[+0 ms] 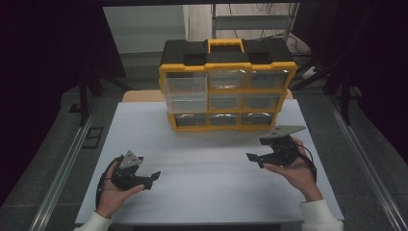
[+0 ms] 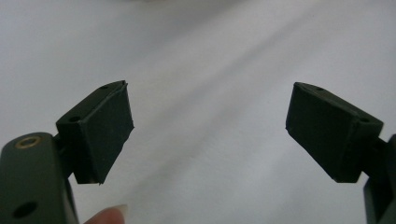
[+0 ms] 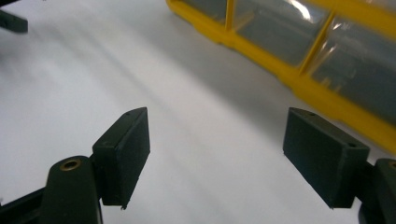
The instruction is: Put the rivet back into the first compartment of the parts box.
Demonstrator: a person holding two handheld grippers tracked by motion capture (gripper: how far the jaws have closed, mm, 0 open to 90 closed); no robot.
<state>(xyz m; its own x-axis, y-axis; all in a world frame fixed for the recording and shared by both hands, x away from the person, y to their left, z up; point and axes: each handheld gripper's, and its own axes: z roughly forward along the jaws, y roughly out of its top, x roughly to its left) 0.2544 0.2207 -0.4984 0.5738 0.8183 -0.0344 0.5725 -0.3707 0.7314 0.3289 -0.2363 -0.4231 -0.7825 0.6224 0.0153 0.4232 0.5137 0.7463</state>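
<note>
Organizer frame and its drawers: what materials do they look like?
Frame: likely moulded plastic, yellow with a black top, matte with soft edges. Drawers: clear, glossy plastic by the look; light glints off the fronts and you can see through them. Contents unclear.

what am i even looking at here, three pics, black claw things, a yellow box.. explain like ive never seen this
No robot here: a person holds a two-jaw gripper in each hand. The high view looks down on a white table, with the left gripper and right gripper near its front edge. The other two pictures come from cameras riding on the grippers, looking along their own black jaws: left gripper, right gripper. Both stand open and hold nothing. At the back stands a yellow and black drawer organizer with clear drawers; its top-left drawer is pulled out a little. The right gripper view shows its yellow frame close by.
</note>
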